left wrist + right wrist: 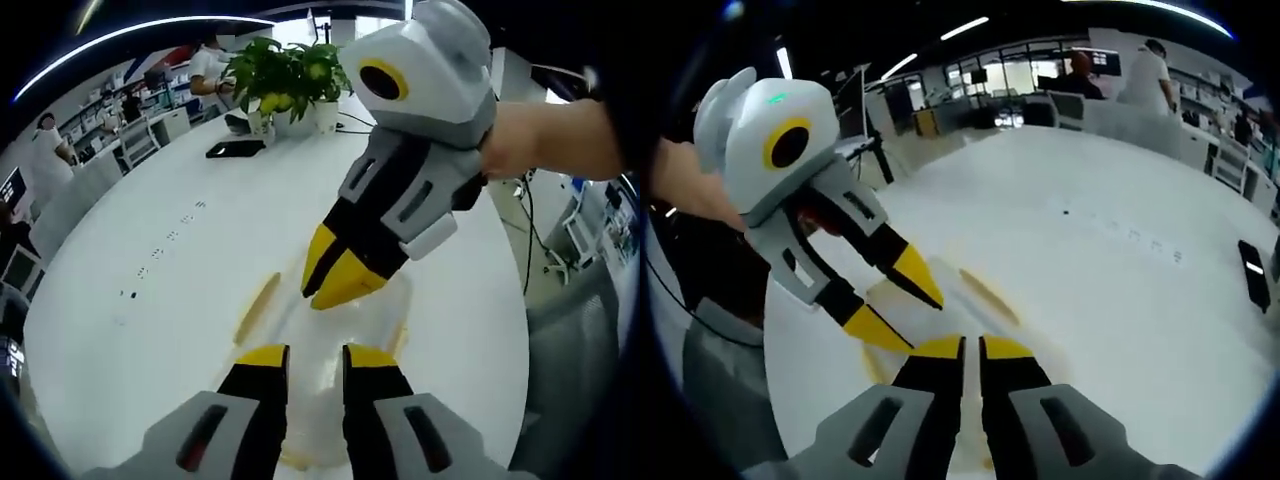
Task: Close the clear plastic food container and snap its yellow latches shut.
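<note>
Left gripper (315, 352): I see jaws parted, above the clear plastic food container (330, 340).
Right gripper (335, 280): nearly clenched, over container.
Surface: white round table (150, 280); green potted plant (285, 75) beyond container.

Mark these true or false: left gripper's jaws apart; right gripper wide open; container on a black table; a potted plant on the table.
1. The left gripper has its jaws apart. True.
2. The right gripper is wide open. False: its yellow tips sit together, above the container.
3. The container rests on a black table. False: the table is white.
4. A potted plant stands on the table, beyond the container. True.
</note>
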{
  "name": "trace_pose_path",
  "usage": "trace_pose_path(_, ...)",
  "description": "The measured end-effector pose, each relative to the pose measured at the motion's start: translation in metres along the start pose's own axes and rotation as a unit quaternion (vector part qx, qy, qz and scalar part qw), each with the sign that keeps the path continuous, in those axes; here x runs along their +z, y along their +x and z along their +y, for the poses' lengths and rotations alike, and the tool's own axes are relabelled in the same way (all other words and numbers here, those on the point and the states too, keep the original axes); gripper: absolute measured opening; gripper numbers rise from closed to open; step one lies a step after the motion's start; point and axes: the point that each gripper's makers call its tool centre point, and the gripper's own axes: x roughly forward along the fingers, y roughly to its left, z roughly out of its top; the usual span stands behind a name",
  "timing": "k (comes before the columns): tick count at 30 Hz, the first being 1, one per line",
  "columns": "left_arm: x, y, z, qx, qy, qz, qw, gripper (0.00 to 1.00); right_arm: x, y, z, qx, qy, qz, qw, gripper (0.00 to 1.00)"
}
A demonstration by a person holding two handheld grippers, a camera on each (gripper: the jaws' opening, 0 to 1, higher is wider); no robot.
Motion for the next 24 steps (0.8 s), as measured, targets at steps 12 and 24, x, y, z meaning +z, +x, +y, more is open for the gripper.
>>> trace_pose_path(12, 0.001, 0.003, -0.009, -0.009, 0.036, -0.004, 0.9993, 0.12, 0.005, 0.011, 0.002, 0.004, -0.010, 0.004, 0.9999, 0.02)
trace_pose_path(24, 0.001, 0.002, -0.018, -0.017, 0.074, -0.013, 0.9970, 0.18, 0.011, 0.016, 0.001, 0.002, -0.020, 0.000, 0.9998, 0.09)
